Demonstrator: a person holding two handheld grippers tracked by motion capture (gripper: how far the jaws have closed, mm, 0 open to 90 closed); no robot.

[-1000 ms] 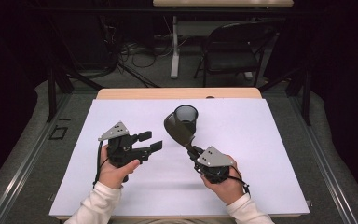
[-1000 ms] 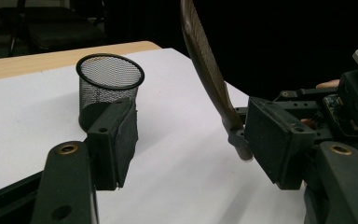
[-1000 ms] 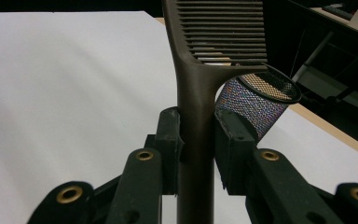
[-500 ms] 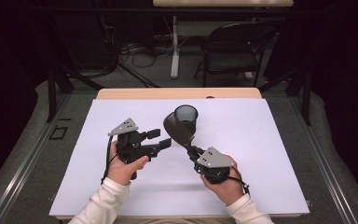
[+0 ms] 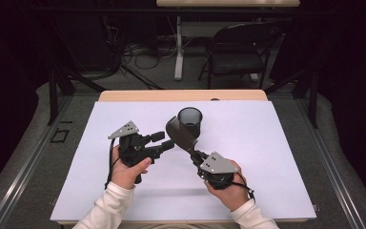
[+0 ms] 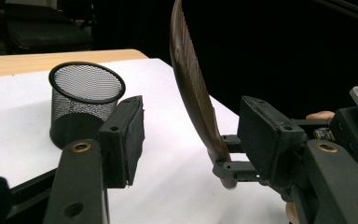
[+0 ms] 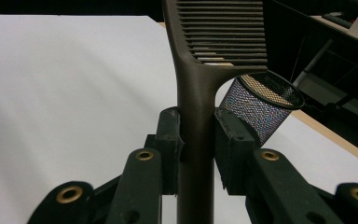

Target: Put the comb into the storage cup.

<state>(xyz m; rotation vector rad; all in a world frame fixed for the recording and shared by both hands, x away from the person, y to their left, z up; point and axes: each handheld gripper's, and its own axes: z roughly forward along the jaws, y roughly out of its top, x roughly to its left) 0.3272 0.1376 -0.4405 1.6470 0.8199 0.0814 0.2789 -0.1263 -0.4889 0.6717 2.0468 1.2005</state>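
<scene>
- Left gripper (image 5: 164, 140) has slid right toward the comb (image 5: 181, 133), jaws wide open, empty
- right gripper (image 7: 198, 135) jaws clamp comb handle, held above worktop (image 5: 267, 143) by mesh cup (image 5: 190, 121); handover likely next

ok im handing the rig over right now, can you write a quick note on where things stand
Right hand-held gripper: shut on the handle of the brown comb, held up off the table with its toothed end raised.
Left hand-held gripper: open, empty, close beside the comb; in the left gripper view the comb stands between its jaws, untouched.
Mesh cup: upright on the white sheet, just beyond the comb, empty as far as the views show.
Done: comb picked up.
Left: likely a handover to the left gripper or putting the comb in the cup.
</scene>
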